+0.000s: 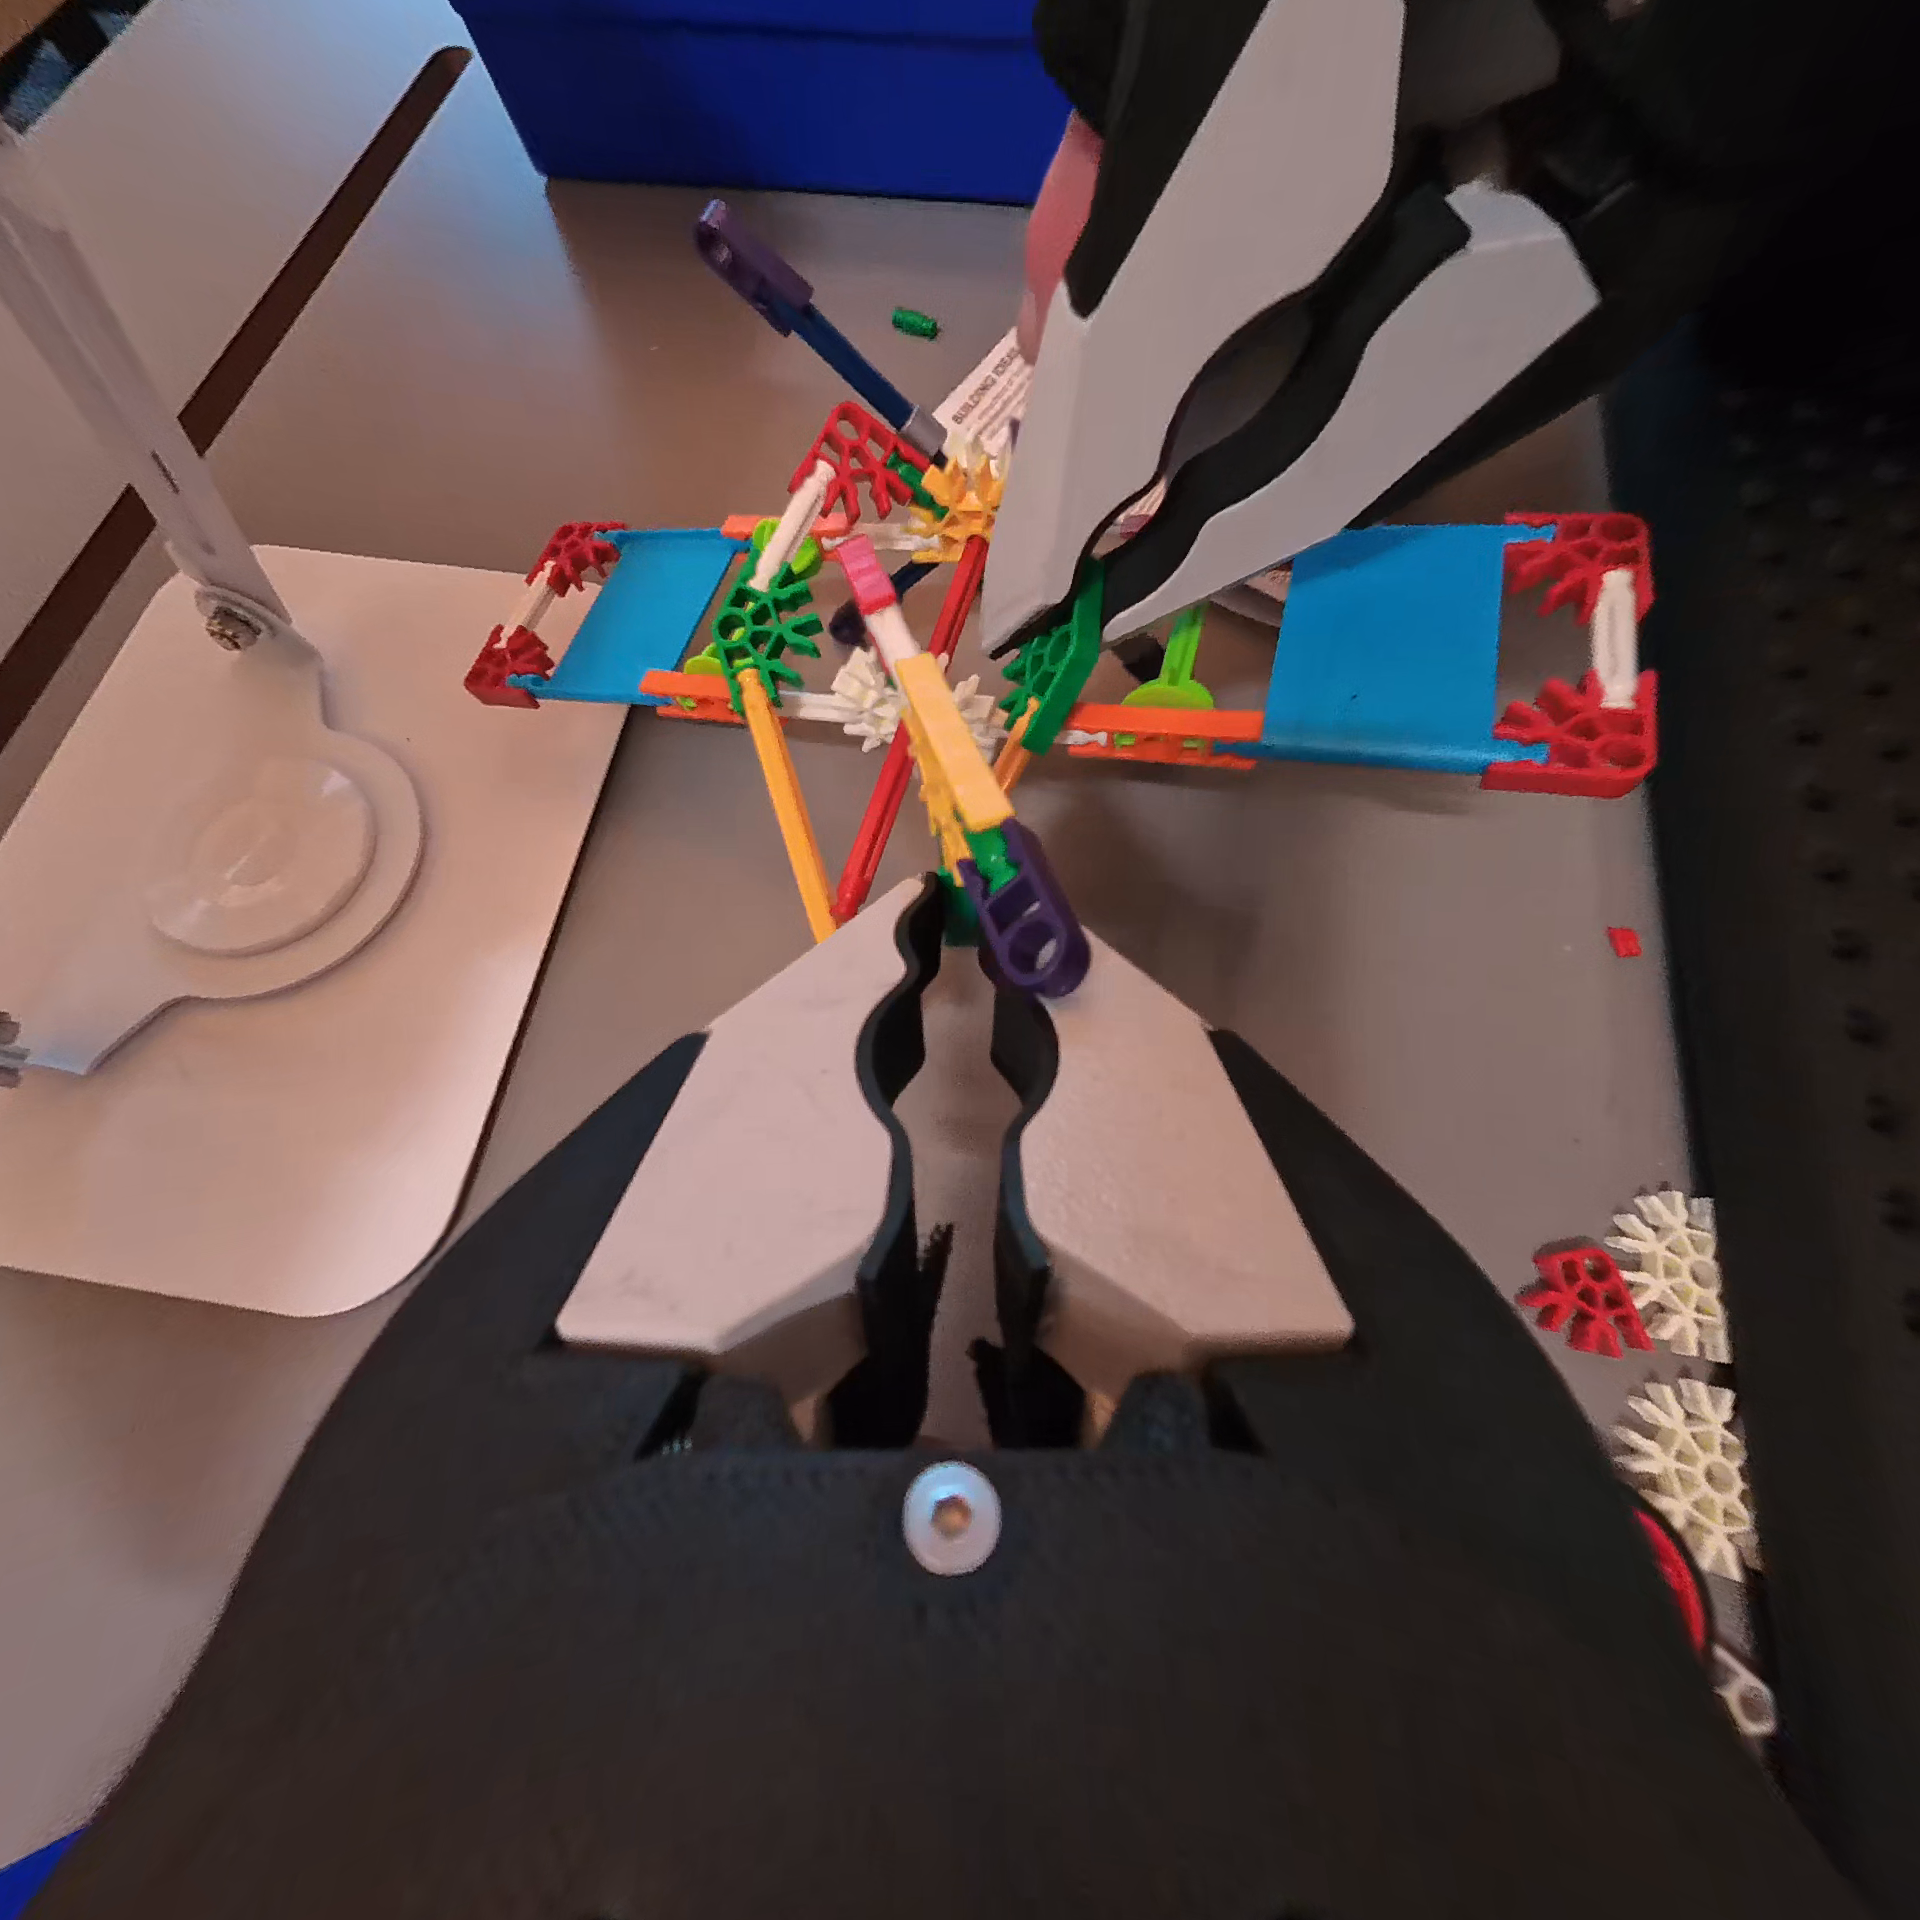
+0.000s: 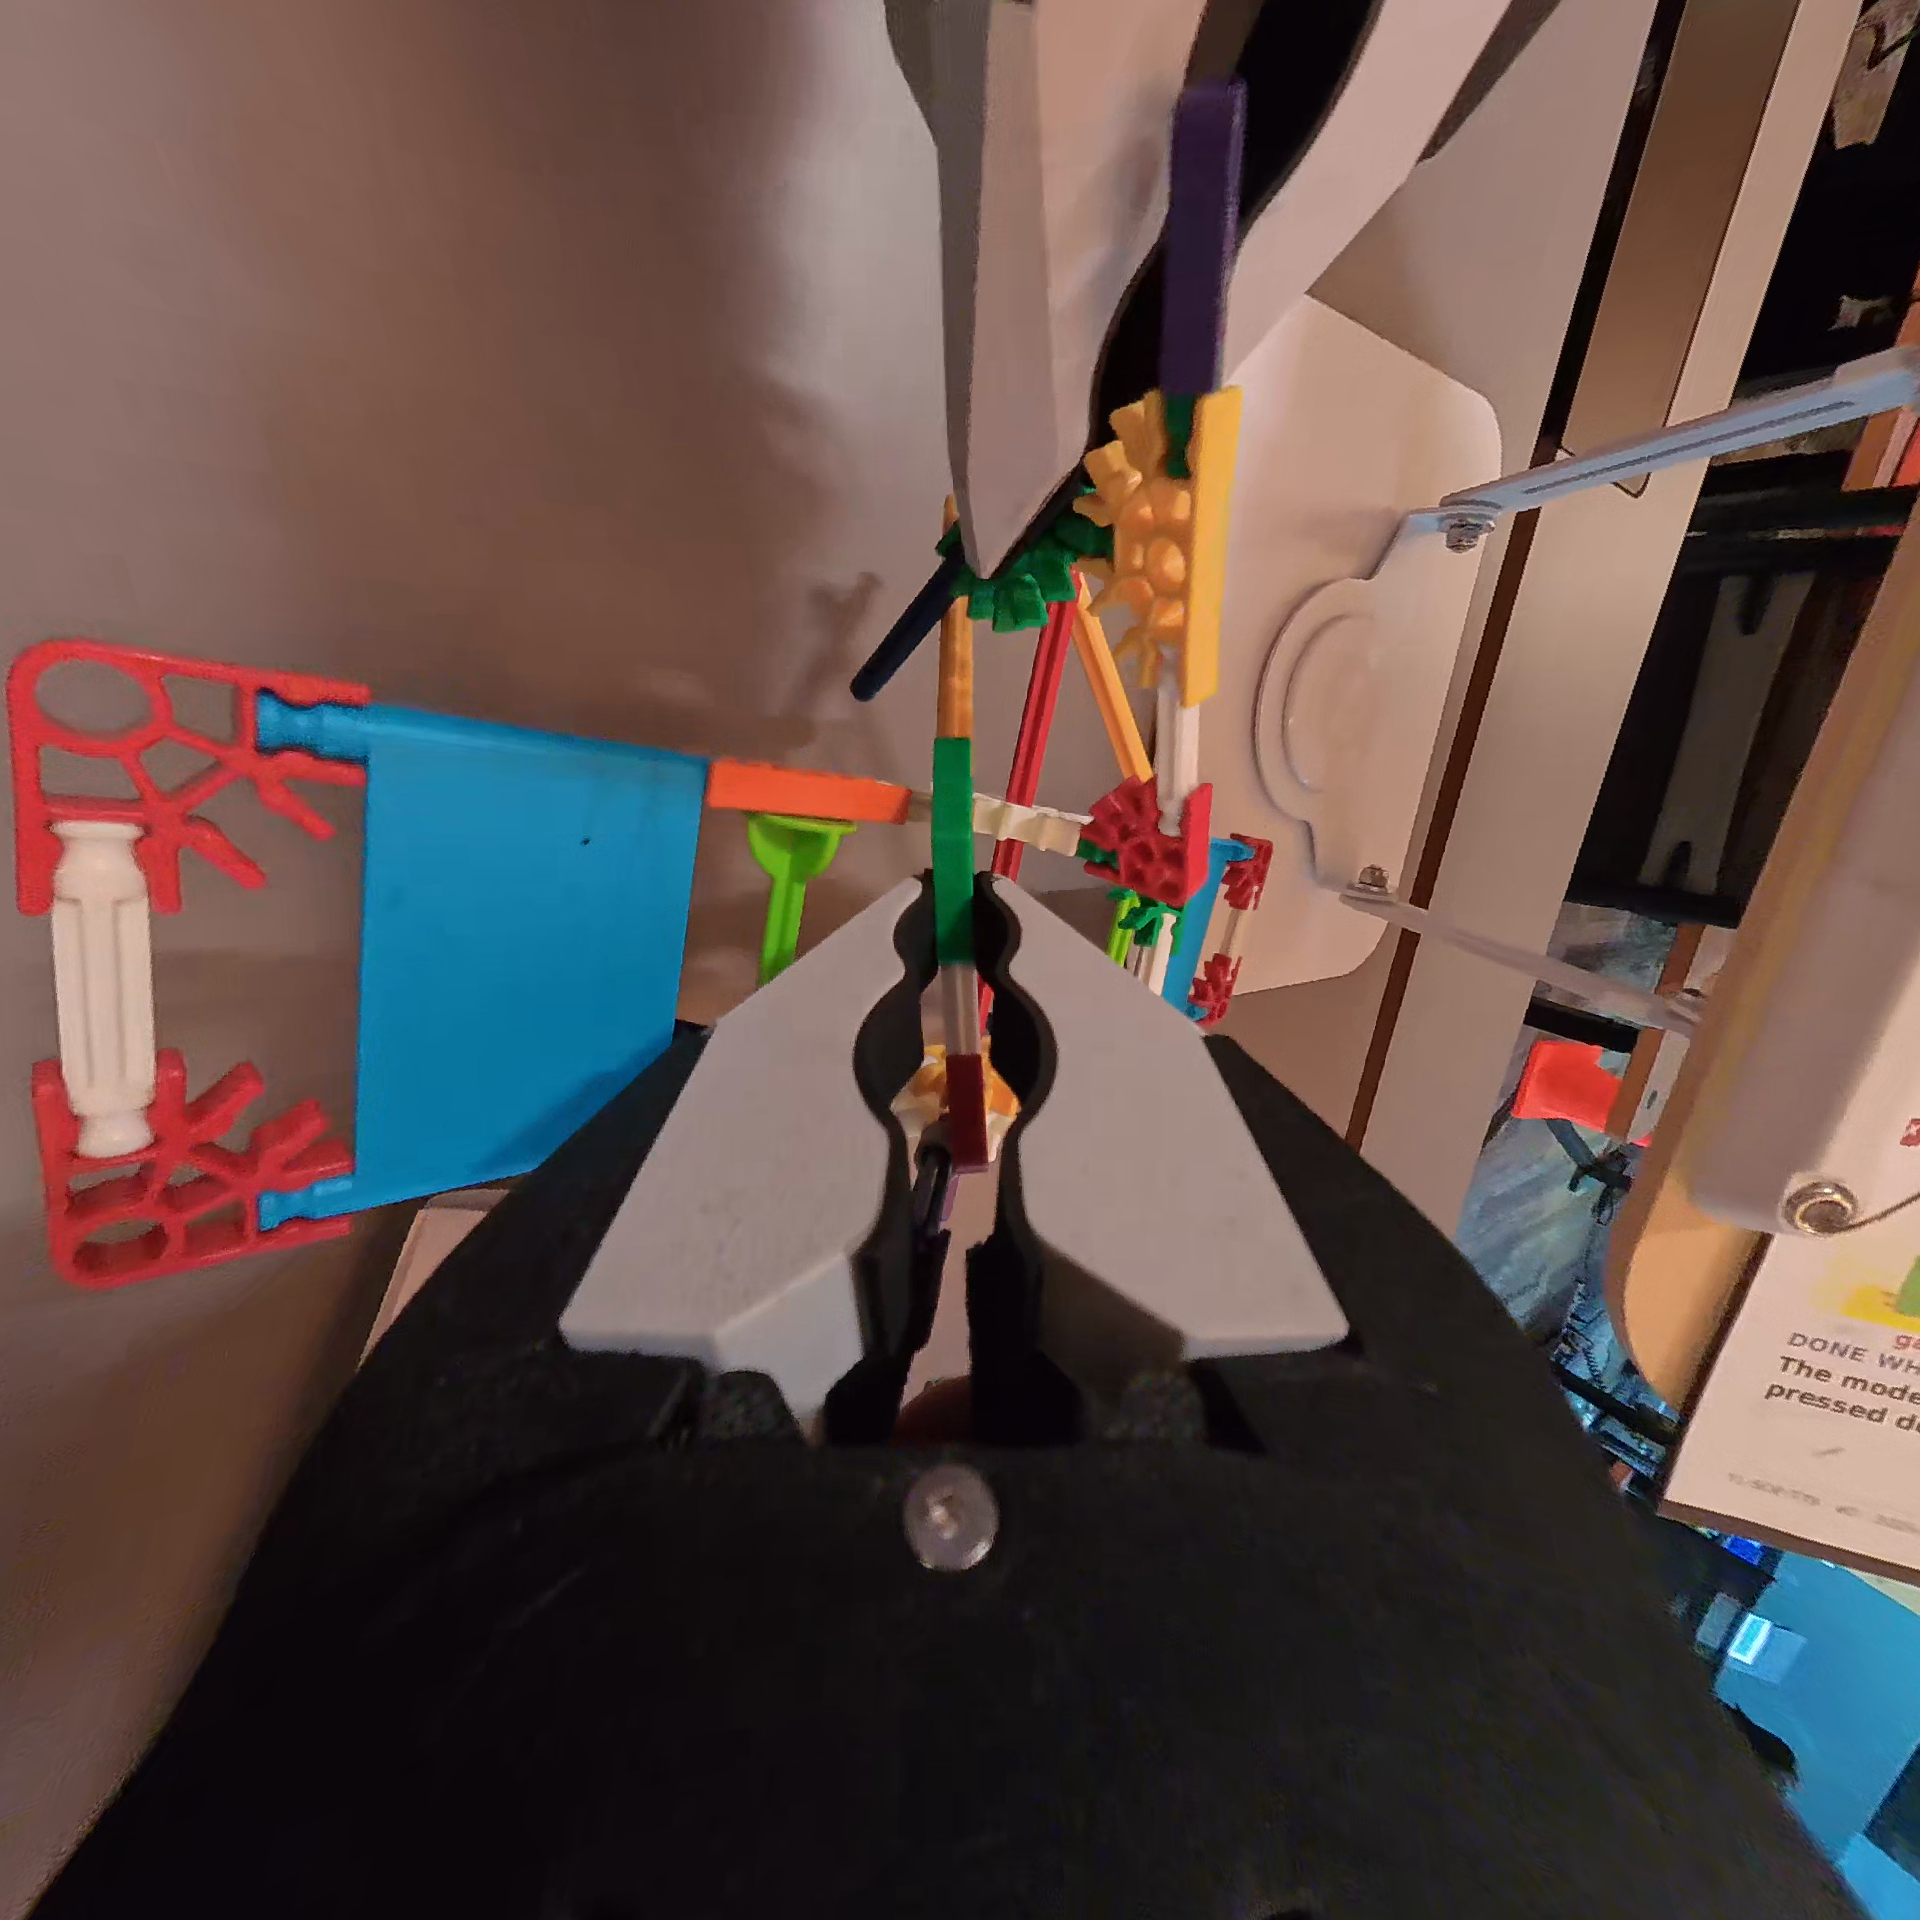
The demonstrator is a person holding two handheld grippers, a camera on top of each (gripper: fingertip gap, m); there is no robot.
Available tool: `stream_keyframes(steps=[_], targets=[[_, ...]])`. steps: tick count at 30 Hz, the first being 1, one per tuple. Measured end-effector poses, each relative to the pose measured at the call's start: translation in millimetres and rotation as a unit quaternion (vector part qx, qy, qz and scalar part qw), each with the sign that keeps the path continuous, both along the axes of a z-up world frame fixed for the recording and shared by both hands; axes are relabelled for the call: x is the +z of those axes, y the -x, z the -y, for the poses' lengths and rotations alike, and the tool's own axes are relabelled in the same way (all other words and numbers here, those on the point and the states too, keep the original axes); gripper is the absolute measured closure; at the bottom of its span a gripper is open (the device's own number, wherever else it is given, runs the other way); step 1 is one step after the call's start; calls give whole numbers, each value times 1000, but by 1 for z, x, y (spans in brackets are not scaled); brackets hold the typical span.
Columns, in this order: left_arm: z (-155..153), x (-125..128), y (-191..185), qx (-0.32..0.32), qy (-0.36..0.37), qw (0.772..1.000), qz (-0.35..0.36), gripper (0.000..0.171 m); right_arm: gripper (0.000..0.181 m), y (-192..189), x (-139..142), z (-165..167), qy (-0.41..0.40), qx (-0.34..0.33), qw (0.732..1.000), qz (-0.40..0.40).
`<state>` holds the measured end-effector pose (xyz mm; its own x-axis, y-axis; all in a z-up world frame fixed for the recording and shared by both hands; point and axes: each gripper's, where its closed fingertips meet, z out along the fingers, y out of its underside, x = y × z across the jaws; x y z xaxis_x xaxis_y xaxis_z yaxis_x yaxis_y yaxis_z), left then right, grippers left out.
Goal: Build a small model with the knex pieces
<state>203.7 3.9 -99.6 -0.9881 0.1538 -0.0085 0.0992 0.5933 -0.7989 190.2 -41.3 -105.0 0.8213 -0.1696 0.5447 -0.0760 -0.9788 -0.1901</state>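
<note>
1. Gripping the rod-and-connector model [image 1: 935, 665] from two sides: both grippers are on it at once. The model sits on the desk [image 1: 665, 416]; all places below are relative to the model.
2. Left gripper [image 1: 961, 935]: fingers drawn narrow at the model's near tip, pinched on a green connector [image 1: 951, 914] there. A purple connector [image 1: 1023, 925] lies against the right-hand finger. Whether it is clamped too, cannot tell.
3. Right gripper [image 2: 948, 894]: fingers closed on a green connector edge [image 2: 951, 831] at the model's centre spine, far side from the left gripper. It comes in from above and to the right.
4. Key relation: the model's yellow-and-pink spine runs straight away from the left fingers; the blue-panel wings [image 1: 1387, 644] cross it left to right.
5. Around the model: white stand base [image 1: 260, 935] to its left, blue bin [image 1: 769, 94] beyond it, loose white connectors [image 1: 1673, 1278] and a red connector [image 1: 1584, 1299] near right.
</note>
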Motion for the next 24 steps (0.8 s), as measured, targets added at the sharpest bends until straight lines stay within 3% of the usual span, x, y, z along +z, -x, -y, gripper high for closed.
stream_keyframes(steps=[8, 17, 24], targets=[[2, 6, 6, -10, 10, 1000, -24, 169, 178, 5, 0, 4, 33, 19, 999, 5], [6, 12, 23, -29, 19, 994, -101, 169, 178, 9, -2, 11, 68, 34, 997, 9], [1, 4, 21, -29, -14, 999, -24, 169, 178, 15, -6, 10, 81, 52, 995, -3]])
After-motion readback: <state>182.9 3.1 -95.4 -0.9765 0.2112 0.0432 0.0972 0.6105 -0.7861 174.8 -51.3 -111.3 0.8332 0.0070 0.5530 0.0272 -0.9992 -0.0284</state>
